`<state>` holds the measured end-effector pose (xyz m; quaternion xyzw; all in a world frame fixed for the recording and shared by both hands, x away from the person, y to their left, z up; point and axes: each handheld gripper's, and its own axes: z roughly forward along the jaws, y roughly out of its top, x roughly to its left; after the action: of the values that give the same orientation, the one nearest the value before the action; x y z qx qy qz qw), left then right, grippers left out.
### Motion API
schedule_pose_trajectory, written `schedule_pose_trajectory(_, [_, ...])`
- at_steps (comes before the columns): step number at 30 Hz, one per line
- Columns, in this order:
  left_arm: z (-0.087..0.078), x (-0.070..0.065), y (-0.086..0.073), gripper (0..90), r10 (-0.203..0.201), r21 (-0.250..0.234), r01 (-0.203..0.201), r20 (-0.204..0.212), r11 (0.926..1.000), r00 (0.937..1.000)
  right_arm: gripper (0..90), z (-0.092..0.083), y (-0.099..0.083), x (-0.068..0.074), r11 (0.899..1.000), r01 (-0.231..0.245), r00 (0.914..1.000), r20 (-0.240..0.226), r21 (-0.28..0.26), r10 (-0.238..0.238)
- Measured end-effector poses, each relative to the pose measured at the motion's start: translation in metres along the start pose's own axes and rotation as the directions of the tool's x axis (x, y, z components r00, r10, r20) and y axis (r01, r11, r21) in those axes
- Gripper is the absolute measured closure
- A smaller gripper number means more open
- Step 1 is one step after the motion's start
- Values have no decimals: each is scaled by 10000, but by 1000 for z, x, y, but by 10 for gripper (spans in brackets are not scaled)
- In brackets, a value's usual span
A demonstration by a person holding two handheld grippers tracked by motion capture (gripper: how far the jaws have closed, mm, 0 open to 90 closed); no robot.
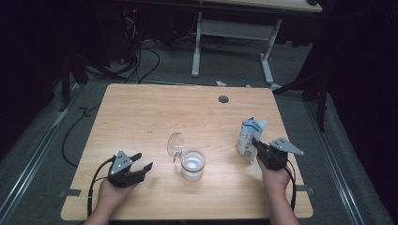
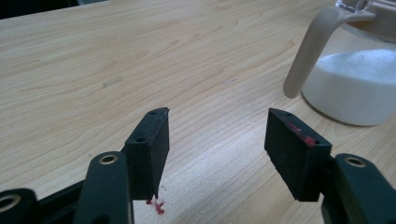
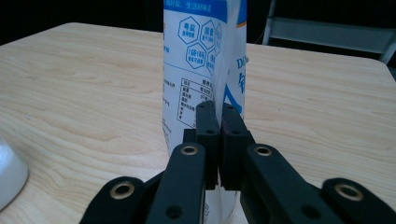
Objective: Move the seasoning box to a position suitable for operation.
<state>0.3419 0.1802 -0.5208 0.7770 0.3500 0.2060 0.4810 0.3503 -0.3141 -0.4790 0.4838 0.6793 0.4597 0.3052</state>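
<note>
On a pale wood-grain table [image 1: 141, 117], a clear glass jar [image 1: 193, 165] of white granules stands at near centre, its round lid [image 1: 175, 144] tipped open. The right gripper [image 1: 256, 146] pinches a soft printed white-and-blue bag [image 1: 248, 136] upright at near right; the left gripper [image 1: 143, 162] rests low at near left, jaws apart and empty.

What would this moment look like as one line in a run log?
right gripper: shut on salt bag, upright | left gripper: open, empty, beside glass jar | jar: lid up, white powder inside | table: wood
</note>
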Motion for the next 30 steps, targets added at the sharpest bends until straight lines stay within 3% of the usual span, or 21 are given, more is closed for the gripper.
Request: schedule_pose_trajectory(30, [0, 0, 0, 405, 36, 21, -37, 94, 10000, 9999, 821, -1, -2, 1, 9998, -151, 9999, -20, 142, 151])
